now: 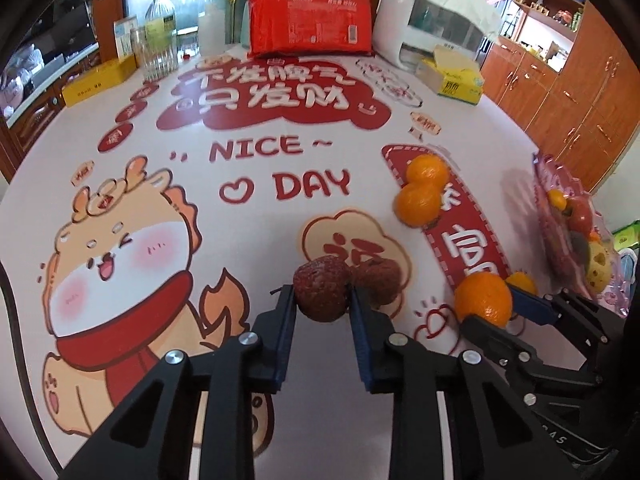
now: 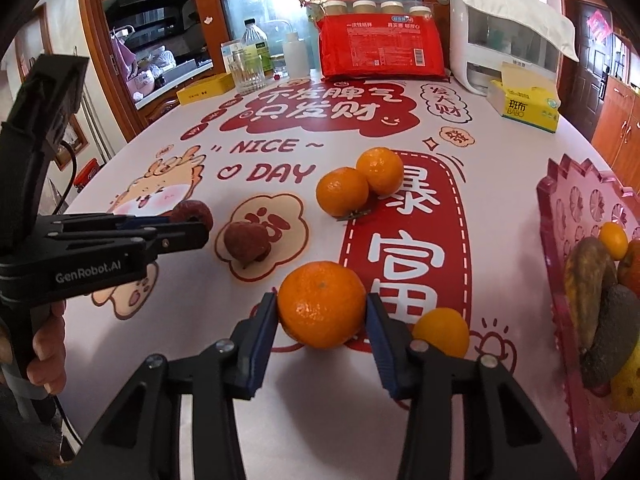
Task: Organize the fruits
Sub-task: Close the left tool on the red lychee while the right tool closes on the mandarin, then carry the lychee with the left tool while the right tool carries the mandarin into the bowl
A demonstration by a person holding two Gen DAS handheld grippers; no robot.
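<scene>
Both claws are busy at the near edge of the table (image 2: 120,152): the left gripper (image 1: 323,300) pinches a lychee (image 1: 321,291), the right gripper (image 2: 322,312) clasps an orange (image 2: 322,305) across its middle. The lychee looks light, rough and bruisable; the orange firm, smooth and apt to roll. The pink tray (image 2: 560,216) waits to the right.

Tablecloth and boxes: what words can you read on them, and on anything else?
"NICE ~ DAY": tablecloth.
"不发脾气 只发财": tablecloth's red cloud.
"暴富": tablecloth's red banner.
"发大财": small bubble on the tablecloth.
"斑布 BABO": tissue box.
"一次性纸杯": red pack; its small print is unreadable.
"GenRobot.AI": left gripper.
Yellow box and bottle labels: too small.
</scene>
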